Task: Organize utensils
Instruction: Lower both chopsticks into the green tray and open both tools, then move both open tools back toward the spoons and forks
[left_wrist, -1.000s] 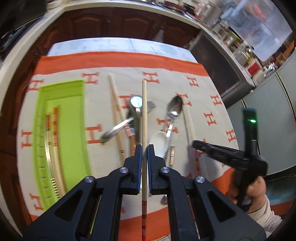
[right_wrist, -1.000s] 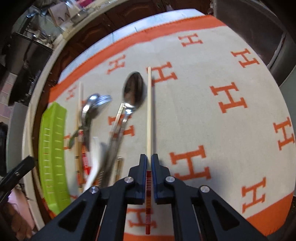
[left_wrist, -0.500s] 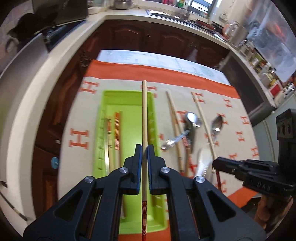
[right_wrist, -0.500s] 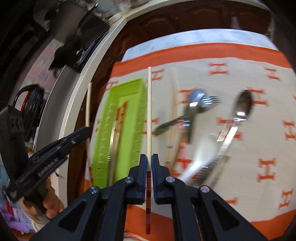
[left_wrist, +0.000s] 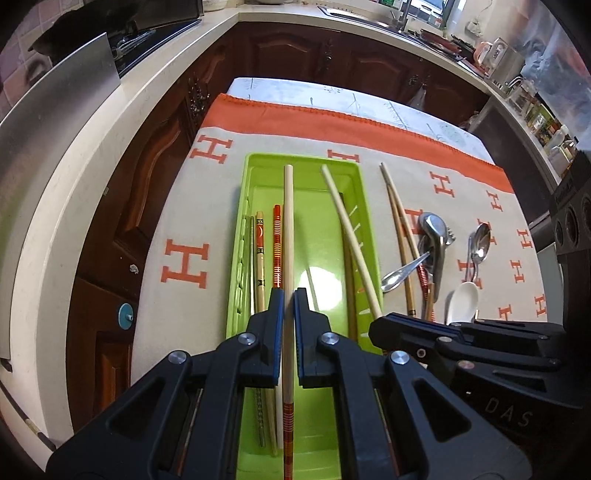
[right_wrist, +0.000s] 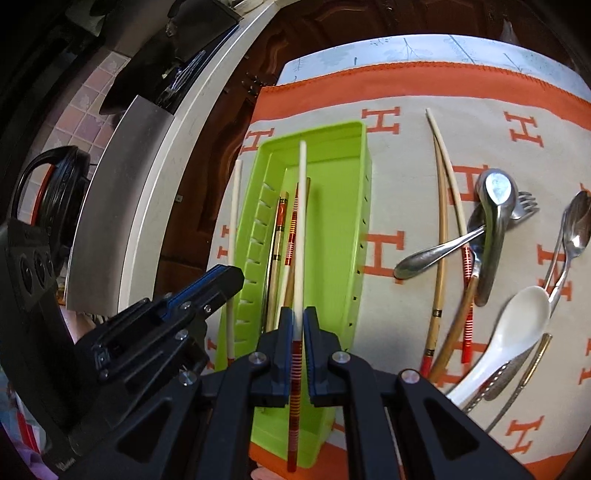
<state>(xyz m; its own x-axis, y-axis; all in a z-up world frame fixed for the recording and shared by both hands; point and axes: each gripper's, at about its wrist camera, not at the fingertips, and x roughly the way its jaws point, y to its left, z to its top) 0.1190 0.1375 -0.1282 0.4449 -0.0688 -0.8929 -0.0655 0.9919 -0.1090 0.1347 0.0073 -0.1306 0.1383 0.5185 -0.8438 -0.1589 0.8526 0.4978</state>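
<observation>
- Left gripper (left_wrist: 289, 295) closed on a chopstick (left_wrist: 287, 229); right gripper (right_wrist: 299, 314) closed on a second chopstick (right_wrist: 301, 221).
- Both sticks held by the red-banded end, pale tips pointing forward, away from the person.
- Both hanging just above the green tray (left_wrist: 255, 162), long axis nearly parallel to the tray's length; right stick slanting a little toward the right wall.
- Already lying in the tray, on its left side: two patterned chopsticks (left_wrist: 276, 251).
- Left stick over the middle, just beside those two; judged the nearer to a clean drop.
- Next move likely only down and release, no turning needed.
- Still on the cloth (right_wrist: 461, 122) to the right, well apart from the tray: spoons (right_wrist: 495, 206), fork, more chopsticks.
</observation>
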